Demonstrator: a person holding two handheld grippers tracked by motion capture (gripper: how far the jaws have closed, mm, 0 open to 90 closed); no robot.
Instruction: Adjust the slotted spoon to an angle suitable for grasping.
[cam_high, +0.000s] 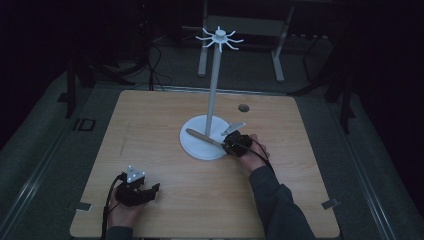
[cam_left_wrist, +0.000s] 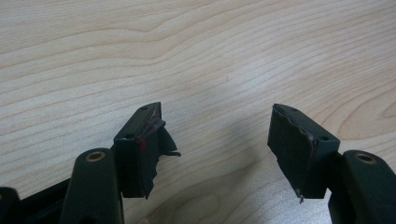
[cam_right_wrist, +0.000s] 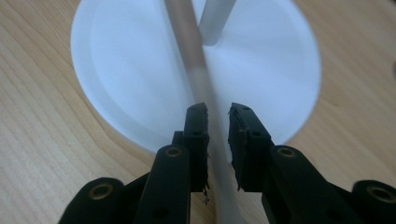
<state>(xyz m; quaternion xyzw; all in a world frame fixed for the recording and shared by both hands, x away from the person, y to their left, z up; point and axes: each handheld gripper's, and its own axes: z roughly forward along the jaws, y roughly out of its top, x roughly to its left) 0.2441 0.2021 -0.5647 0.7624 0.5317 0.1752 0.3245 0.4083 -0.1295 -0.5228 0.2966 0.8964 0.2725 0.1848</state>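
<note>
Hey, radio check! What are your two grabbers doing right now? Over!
Left gripper open over bare table. Right gripper shut on utensil handle lying across white stand base. Nothing in the way.

Utensil (cam_right_wrist: 194, 60) blurred close up, its handle end hidden between right gripper (cam_right_wrist: 218, 116) fingers

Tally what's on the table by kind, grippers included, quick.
White hook stand: 1
Long utensil held over the stand's base: 1
Handheld grippers: 2, left gripper and right gripper
Total: 4
</note>
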